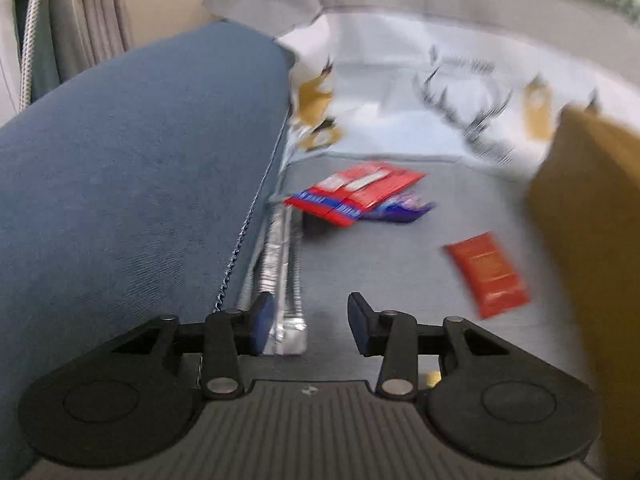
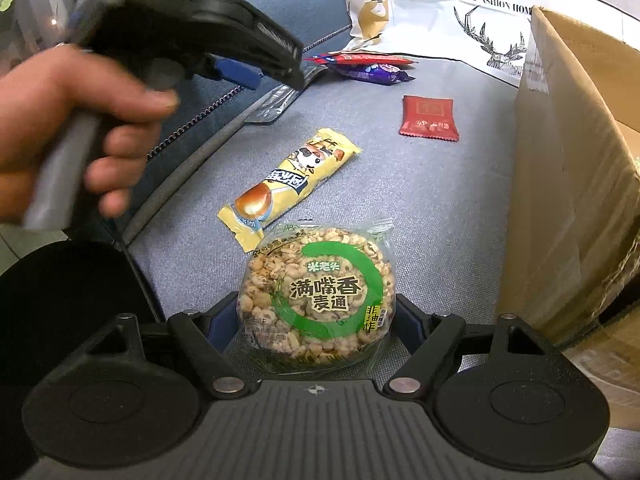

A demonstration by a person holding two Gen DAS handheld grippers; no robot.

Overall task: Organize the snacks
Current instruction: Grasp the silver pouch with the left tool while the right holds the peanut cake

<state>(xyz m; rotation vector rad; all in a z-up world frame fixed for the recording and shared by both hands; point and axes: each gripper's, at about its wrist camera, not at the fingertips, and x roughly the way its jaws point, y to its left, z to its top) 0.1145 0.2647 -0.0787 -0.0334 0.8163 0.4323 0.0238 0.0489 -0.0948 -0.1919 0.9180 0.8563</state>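
Right wrist: right gripper point(image 2: 316, 320) pinches round puffed-grain cake point(image 2: 316, 296), keep pkt level; left gripper point(image 1: 308, 324) half-open, empty beside silver wrapper point(image 1: 276, 268).

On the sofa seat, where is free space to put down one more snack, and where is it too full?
Bare grey seat lies between the yellow wafer bar, the red sachet and the cardboard box. A smaller patch separates the sachet from the red and purple packets. It is crowded by the blue armrest, near the silver packet, and around the round puffed-grain cake.
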